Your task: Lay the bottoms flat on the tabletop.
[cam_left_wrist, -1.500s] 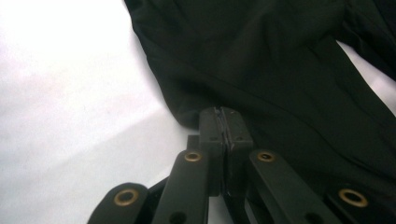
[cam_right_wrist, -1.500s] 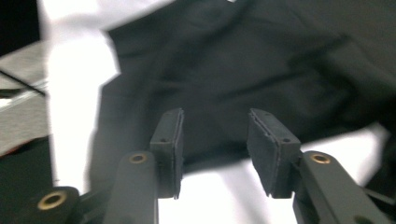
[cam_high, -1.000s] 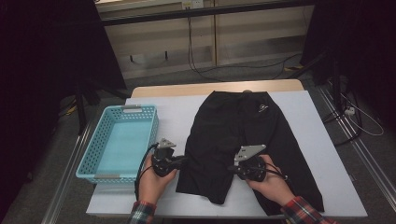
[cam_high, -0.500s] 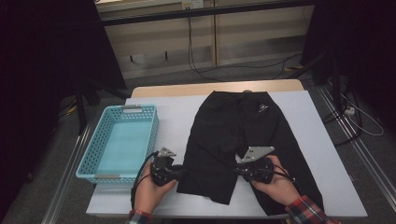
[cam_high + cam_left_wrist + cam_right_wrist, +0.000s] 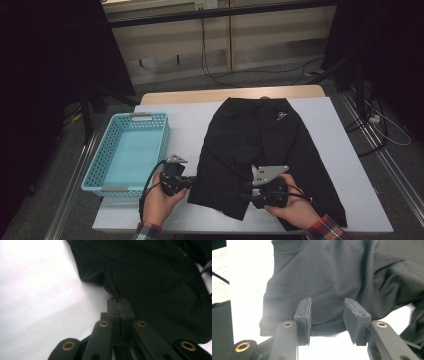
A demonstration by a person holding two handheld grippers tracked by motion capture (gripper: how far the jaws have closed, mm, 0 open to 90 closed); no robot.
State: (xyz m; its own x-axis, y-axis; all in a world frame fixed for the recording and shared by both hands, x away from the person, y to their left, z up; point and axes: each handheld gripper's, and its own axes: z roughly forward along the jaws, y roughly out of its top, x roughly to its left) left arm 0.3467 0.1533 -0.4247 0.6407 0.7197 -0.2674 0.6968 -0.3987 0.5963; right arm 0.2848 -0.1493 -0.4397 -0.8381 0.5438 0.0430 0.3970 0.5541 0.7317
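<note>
Garment: a pair of black fabric shorts (image 5: 260,150) lies spread flat on the table, waistband at the far side, both leg hems toward the person.
Left gripper: the left gripper (image 5: 119,305) sits at the outer edge of the left leg hem; its jaws have just been closing and now pinch a thin fold of the black cloth between the pads.
Right gripper: the right gripper (image 5: 327,315) rests at the inner edge of the right leg hem; its jaws have just been opening and stand apart, the hem lying between the pads (image 5: 352,320) without being pressed.
Hands: the left hand (image 5: 160,202) and right hand (image 5: 292,207) come in from the near edge, sleeves plaid.
Surface: a white tabletop (image 5: 330,135) with a wooden far edge.
Basket: a light blue perforated plastic basket (image 5: 97,170) stands at the left, just beside the shorts.
Room: dim, grey floor, cables, pale cabinets behind.
Change: a second ago both grippers lay farther up the legs; they now sit nearer the person, at the hems.
</note>
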